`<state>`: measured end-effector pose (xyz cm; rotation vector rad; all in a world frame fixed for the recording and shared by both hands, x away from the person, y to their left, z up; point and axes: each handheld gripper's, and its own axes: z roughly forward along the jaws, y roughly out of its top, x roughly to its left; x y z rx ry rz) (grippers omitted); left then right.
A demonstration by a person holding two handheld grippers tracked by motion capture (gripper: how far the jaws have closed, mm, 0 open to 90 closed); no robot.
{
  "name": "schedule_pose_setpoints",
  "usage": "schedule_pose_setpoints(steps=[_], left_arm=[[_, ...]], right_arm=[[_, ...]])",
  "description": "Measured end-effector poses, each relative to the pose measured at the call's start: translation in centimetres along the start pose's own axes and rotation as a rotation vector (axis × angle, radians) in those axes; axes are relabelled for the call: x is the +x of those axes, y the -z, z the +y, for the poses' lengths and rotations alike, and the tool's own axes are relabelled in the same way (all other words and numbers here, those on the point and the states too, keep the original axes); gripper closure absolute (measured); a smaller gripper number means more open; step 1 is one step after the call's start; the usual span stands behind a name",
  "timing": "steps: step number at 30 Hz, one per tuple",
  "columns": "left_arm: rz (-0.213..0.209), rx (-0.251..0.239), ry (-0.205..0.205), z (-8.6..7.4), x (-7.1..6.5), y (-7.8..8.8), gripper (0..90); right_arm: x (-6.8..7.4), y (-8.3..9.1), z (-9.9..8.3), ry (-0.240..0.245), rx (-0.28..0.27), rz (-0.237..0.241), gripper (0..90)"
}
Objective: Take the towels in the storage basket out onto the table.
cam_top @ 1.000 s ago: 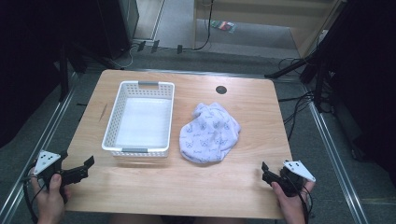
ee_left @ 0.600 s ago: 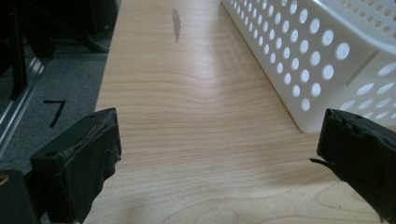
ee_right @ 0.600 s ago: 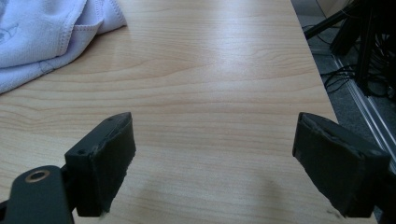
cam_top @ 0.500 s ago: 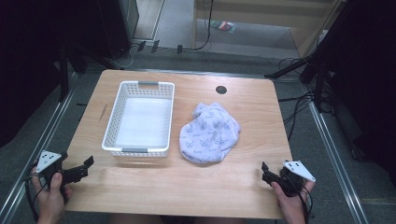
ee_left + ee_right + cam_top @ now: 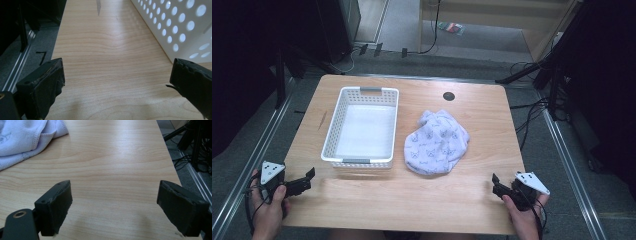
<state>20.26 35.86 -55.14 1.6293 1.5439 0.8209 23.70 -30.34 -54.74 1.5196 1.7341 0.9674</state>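
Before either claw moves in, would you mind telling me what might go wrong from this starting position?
1. The cloth lies crumpled; the right claw, open at the near edge, might pinch only one fold, so the rest trails.
2. The basket looks light; cloth dragged over its rim may shift it.
3. The left claw, also open, sits near the basket's corner and could bump it when moving forward.

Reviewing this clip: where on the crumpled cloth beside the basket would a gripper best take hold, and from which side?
Probably the raised folds at the top of the cloth, pinched from above. It lies bunched in a low mound on the table, so its flat edges offer little to pinch. The right gripper, jaws open, is on the cloth's side.
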Motion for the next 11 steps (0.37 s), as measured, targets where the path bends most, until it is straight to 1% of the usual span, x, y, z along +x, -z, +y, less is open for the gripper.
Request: schedule_pose_setpoints(steps=[5, 11], left_arm=[[-0.011, 0.007, 0.014, 0.06, 0.23, 0.0, 0.4], [-0.007, -0.003, 0.014, 0.07, 0.24, 0.22, 0.5]], right_arm=[[-0.02, -0.04, 0.01, 0.003, 0.001, -0.001, 13.2], [0.02, -0.05, 0.02, 0.001, 0.003, -0.001, 13.2]])
